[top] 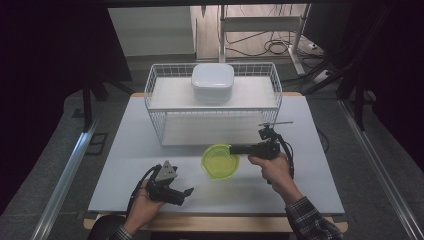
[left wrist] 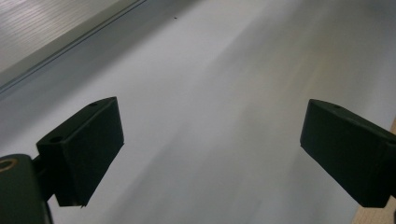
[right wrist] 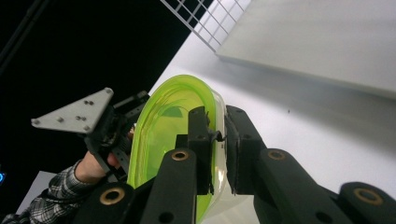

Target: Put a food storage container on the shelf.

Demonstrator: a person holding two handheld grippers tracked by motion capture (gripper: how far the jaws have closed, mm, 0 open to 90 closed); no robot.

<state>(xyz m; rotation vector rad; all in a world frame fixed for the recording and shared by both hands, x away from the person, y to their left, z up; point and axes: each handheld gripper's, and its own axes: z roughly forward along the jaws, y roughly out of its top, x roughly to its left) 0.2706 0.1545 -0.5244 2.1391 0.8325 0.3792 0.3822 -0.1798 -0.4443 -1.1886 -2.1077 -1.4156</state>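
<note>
Green and see-through, the bowl [top: 220, 161] hangs just above the white table [top: 125, 165], in front of the wire rack [top: 212, 102], pinched at its right rim by the right gripper [right wrist: 219, 149], one jaw inside the wall and one outside. It looks like thin plastic: light, fairly stiff, probably slick, so a rim hold may let it swing or slip. The left gripper [top: 186, 192] rests near the table's front edge, jaws spread wide with nothing between them.
</note>
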